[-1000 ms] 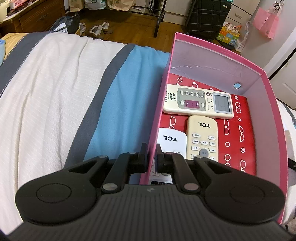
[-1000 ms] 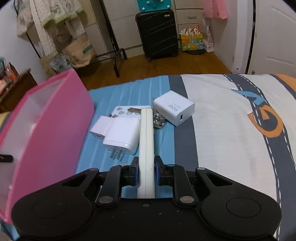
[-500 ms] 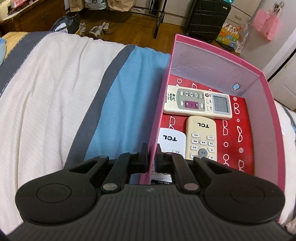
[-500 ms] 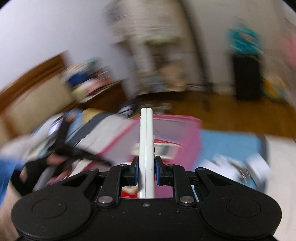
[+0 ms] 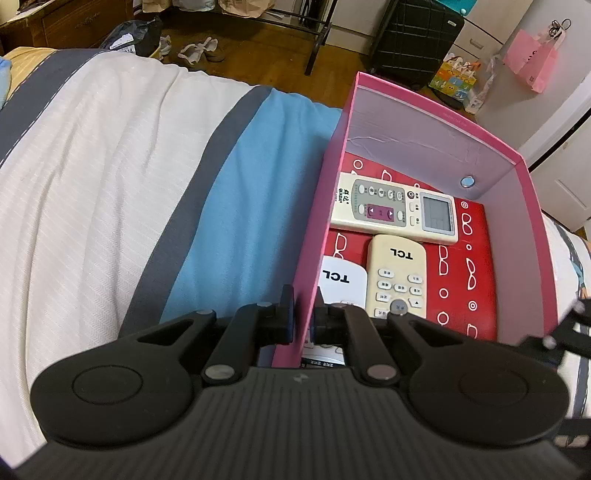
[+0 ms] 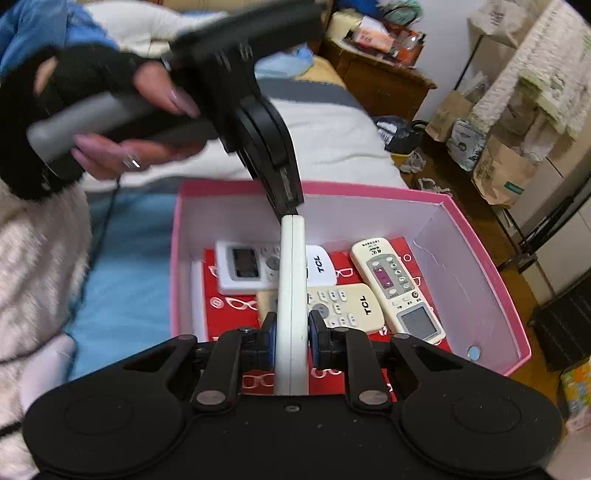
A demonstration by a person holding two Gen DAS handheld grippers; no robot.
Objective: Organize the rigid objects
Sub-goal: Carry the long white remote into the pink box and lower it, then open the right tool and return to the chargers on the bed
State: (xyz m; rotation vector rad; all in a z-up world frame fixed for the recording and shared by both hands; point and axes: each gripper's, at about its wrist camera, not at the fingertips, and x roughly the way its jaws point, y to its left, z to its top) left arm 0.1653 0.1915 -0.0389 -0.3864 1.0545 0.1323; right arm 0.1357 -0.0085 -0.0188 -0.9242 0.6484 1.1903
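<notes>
A pink box (image 5: 424,107) with a red patterned floor stands on the bed. My left gripper (image 5: 302,314) is shut on the box's left wall (image 5: 314,240). Inside lie a cream remote with a screen (image 5: 395,206), a cream TCL remote (image 5: 399,273) and a white TCL remote (image 5: 341,280). My right gripper (image 6: 291,339) is shut on a white remote (image 6: 292,280) held edge-up above the box (image 6: 480,258). The right wrist view also shows a white remote with a display (image 6: 247,266) in the box and the left gripper (image 6: 284,184) on the far wall.
The bed has a white, grey and blue striped cover (image 5: 147,184). A black suitcase (image 5: 413,37), paper bags (image 6: 502,173) and a metal rack (image 5: 317,33) stand on the wooden floor beyond. A wooden dresser (image 6: 384,77) is beside the bed.
My right gripper has swung with the white remote from the chargers on the bed to above the pink box. The left gripper has stayed clamped on the box wall.
</notes>
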